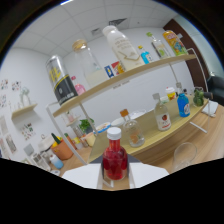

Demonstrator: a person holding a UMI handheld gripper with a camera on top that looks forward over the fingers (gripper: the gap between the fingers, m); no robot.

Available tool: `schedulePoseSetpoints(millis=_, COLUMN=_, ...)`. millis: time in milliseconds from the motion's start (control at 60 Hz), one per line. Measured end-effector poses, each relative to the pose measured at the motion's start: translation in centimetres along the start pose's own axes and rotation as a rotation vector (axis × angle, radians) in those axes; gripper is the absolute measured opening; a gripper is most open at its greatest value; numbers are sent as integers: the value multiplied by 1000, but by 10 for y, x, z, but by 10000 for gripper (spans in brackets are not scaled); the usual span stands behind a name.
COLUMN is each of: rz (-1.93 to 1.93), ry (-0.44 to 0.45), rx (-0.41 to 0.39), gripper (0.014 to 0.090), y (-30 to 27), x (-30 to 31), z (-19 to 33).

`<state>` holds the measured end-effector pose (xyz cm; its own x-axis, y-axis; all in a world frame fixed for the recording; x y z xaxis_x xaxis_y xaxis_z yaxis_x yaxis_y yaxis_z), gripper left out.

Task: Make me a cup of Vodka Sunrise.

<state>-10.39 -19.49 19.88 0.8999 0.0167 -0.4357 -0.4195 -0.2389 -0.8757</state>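
Hand-held gripper: its fingers lie in the black band below the view and do not show, so I cannot tell whether they are open, closed or gripping anything.
Red bottle (114, 161): small, clear, filled with red liquid, white cap on top, upright; nearest thing ahead of the camera, and its base runs down into the dark band.
White slab (80, 176): a pale flat piece on either side of the red bottle's foot.
Surface (165, 145): light wood, running from beside the red bottle away to the far side.
Glass (184, 156): clear and empty, upright on the surface, to the right of the red bottle and apart from it.
Round bottle (132, 131): small, clear, stoppered, with amber liquid, beyond the red bottle.
Labelled bottle (161, 115): clear, with a red-marked label, farther along the surface.
Blue bottle (183, 105): beyond the labelled bottle, beside other small bottles too small to tell apart.
Shelf (125, 76): wooden board on a thin frame above the surface.
On the shelf: a black-and-yellow can (60, 79), a clear jar (88, 62) with a tan lid, a tall white carton (121, 47), and small boxes farther along.
Pot (62, 149): orange, with a green plant, left of the red bottle.
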Motion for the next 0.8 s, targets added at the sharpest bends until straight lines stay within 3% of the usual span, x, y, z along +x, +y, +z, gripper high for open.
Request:
schedulePoseSetpoints(millis=117, rz=-220, ry=84, rx=-79, gripper=347, y=56, x=10, z=20)
schedulePoseSetpoints(millis=267, rz=-349, ry=129, rx=-187, gripper=347, y=117, x=20, z=40)
schedulePoseSetpoints(millis=567, rz=-378, ry=177, rx=-366, gripper=348, y=177, x=35, z=53)
schedulePoseSetpoints(millis=800, rz=-408, ry=160, rx=-378, gripper=354, y=186, x=33, z=50)
